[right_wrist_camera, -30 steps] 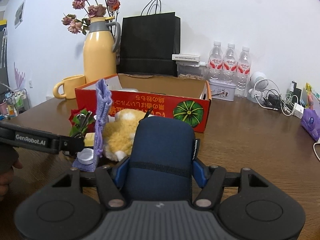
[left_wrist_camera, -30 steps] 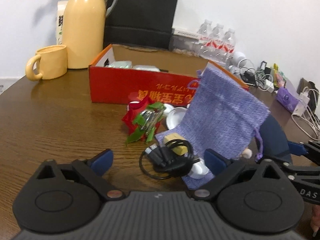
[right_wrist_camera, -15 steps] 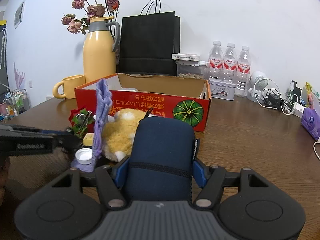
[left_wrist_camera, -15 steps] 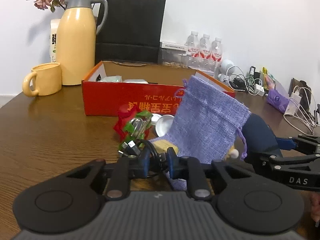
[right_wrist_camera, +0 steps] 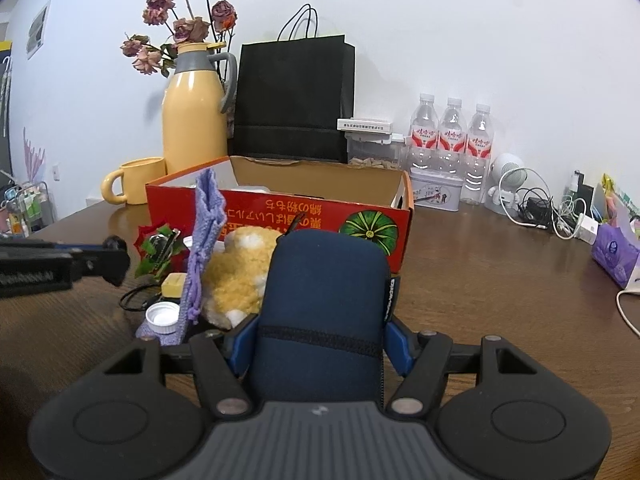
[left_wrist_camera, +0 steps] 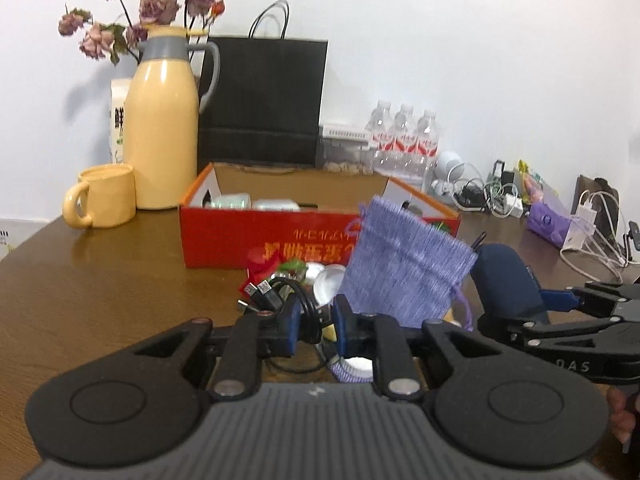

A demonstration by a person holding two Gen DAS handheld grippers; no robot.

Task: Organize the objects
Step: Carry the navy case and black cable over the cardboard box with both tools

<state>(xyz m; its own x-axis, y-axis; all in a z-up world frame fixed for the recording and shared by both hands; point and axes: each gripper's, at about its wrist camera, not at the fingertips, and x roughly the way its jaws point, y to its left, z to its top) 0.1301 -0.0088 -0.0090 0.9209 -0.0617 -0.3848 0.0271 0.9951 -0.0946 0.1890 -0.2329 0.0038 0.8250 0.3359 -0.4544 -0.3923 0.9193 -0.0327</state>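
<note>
A: What is the left gripper (left_wrist_camera: 314,330) doing?

B: Its jaws have just been closing, and they are now pinching a coiled black cable (left_wrist_camera: 304,312) between the blue pads, plug ends sticking out just to the left of them. It is probably gripping the bundle so the loops come along as one.

A: And the right gripper (right_wrist_camera: 320,342)?

B: It is clamping a dark blue pouch (right_wrist_camera: 324,304) upright between its pads, likely steadying it so something can go in from above.

A: Where does everything else sit?

B: Just ahead and left of the right gripper, a purple drawstring bag (left_wrist_camera: 404,272) is standing propped, with a yellow plush toy (right_wrist_camera: 236,280) beside it and a white cap (right_wrist_camera: 162,316) at its base. Beyond both grippers, a red cardboard box (left_wrist_camera: 264,236) is lying open, seemingly the place for sorted things.
</note>
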